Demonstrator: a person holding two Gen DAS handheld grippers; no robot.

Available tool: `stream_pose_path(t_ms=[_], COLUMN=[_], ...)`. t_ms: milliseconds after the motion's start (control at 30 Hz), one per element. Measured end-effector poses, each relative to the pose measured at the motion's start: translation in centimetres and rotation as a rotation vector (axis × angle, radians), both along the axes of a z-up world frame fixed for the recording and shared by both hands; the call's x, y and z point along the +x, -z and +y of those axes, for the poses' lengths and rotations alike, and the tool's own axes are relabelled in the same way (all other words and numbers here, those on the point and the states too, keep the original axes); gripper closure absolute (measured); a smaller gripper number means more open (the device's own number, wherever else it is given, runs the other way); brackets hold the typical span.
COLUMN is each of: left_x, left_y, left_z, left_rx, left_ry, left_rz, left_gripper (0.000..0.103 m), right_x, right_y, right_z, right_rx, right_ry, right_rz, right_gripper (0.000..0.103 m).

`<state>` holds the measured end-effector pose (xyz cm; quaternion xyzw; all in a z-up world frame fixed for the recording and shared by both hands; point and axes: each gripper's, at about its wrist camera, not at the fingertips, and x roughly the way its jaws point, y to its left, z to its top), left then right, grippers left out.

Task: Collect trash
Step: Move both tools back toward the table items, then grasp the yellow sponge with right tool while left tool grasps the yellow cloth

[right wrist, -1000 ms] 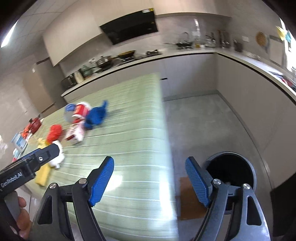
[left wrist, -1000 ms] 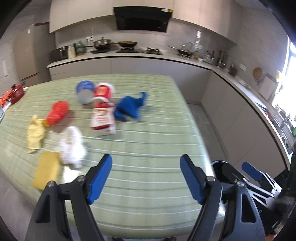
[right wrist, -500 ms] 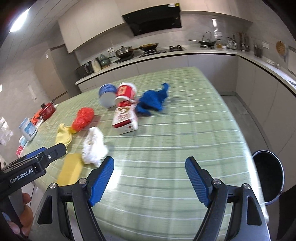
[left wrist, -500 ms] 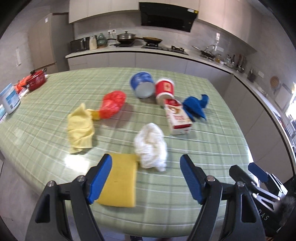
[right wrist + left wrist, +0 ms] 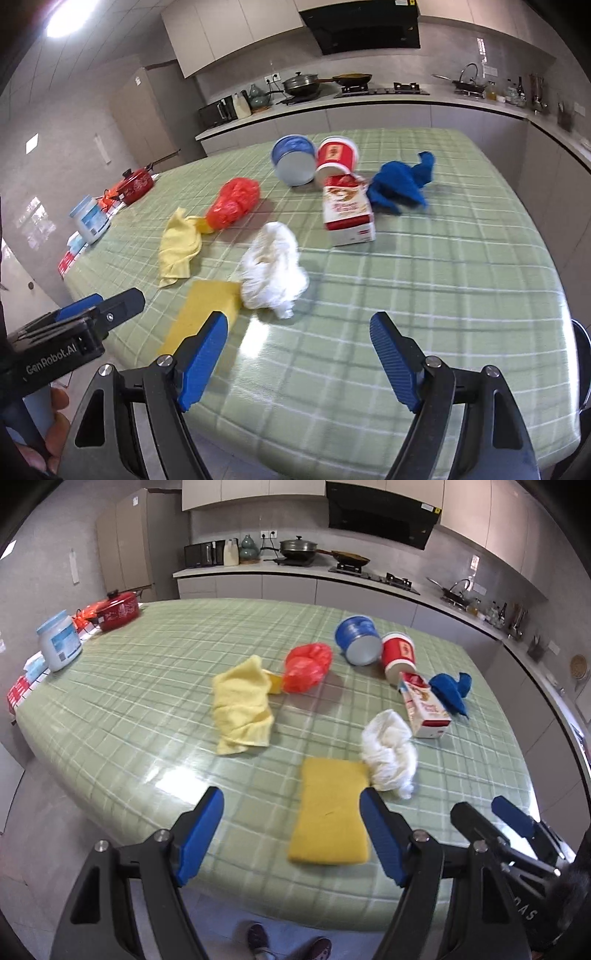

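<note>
Both tools, left tool [image 5: 291, 827] and right tool [image 5: 299, 349], spread; toppled milk carton [image 5: 347, 210], spout away from them.

A glossy checked tablecloth [image 5: 147, 701] reflects window glare beneath a matt yellow sponge [image 5: 330, 819], a soft yellow cloth [image 5: 242, 709], crinkled white [image 5: 389, 753] and red plastic bags [image 5: 306, 666], a printed paper carton [image 5: 424, 705] and a blue cloth [image 5: 450, 692].

Worktop [image 5: 147, 709] under green checked cover carries, at its ten o'clock edge, a red lidded pot [image 5: 118, 611] and white blue-labelled jar [image 5: 60, 640]; rear counter holds a covered pan [image 5: 298, 548].
</note>
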<state>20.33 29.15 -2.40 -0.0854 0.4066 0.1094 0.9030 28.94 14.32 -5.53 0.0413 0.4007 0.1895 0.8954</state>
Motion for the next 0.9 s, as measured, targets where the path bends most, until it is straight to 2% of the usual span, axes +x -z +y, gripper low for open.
stream_pose_path(t_ms=[167,467,633,833,900], left_x=[0.3,1.4,1.9,2.7,3.1], left_y=[0.3,1.7,2.3,3.4,3.8], left_z=[2.8,8.6,11.2,12.8,13.1], left_rx=[-0.011,0.015,0.012,-0.002,-0.008], left_ry=[0.048,0.18,0.2,0.214,0.223], left_rz=[-0.013,0.008,0.008,0.023,0.029], left_gripper=[0.026,0.026,0.026,0.026,0.026], right_x=[-0.7,-1.4,-1.1,-0.1,0.0], right_y=[-0.3,2.1,4.2,6.2,6.4], right_z=[2.7,9.7,13.2,14.6,15.0], right_rx=[-0.023,-0.028,-0.08,-0.121,-0.143], right_ry=[0.022,0.126,0.15,0.196,0.208], right_rz=[-0.028,0.017,0.045,0.066,0.05], right_gripper=[0.022,0.022,0.022,0.022,0.027])
